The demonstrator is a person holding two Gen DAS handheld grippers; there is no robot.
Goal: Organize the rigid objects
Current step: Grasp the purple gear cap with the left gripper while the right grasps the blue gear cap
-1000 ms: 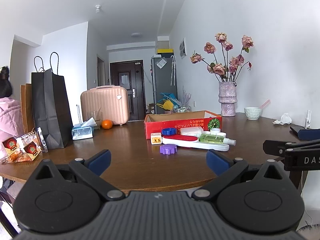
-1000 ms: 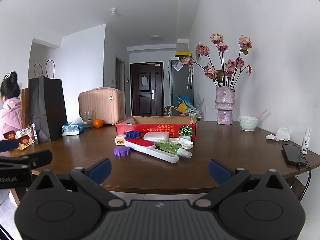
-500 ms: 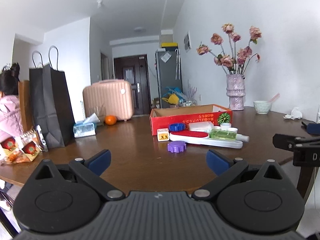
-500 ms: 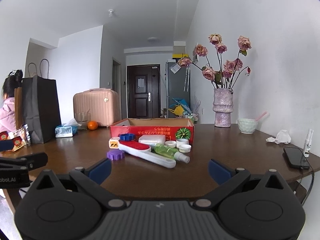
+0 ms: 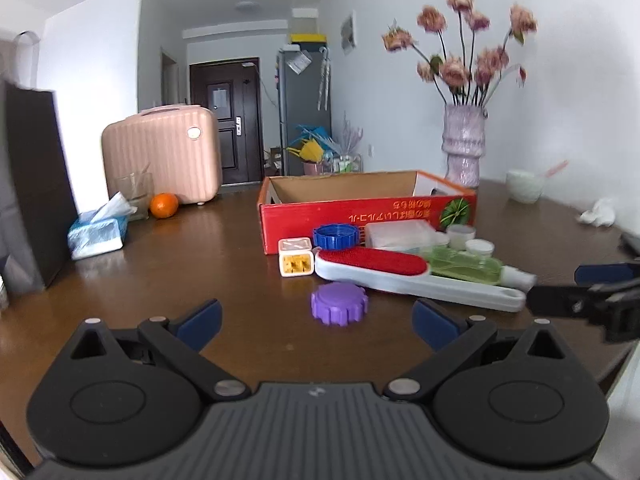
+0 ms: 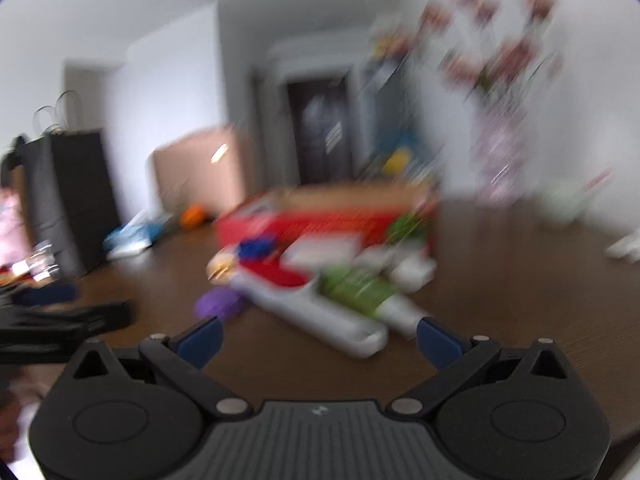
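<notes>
A red cardboard box (image 5: 368, 210) stands open on the brown table (image 5: 200, 272). In front of it lie a purple cap (image 5: 339, 303), a blue cap (image 5: 335, 236), a small white-and-yellow cube (image 5: 295, 257), a red-and-white lint brush (image 5: 408, 276), a green bottle (image 5: 472, 267), a flat white case (image 5: 398, 232) and small white jars (image 5: 470, 238). My left gripper (image 5: 316, 324) is open, just short of the purple cap. My right gripper (image 6: 319, 338) is open too, near the brush handle (image 6: 340, 330); its view is badly blurred. It also shows at the right edge of the left wrist view.
A pink suitcase (image 5: 164, 152), an orange (image 5: 164, 205), a tissue pack (image 5: 98, 230) and a black paper bag (image 5: 34, 184) stand at the back left. A vase of roses (image 5: 463, 148), a white bowl (image 5: 524, 186) and a crumpled tissue (image 5: 598, 212) are at the back right.
Both grippers have moved forward over the table toward the pile, so the objects look larger. The right wrist view has gone blurry from motion. Both stay open.
</notes>
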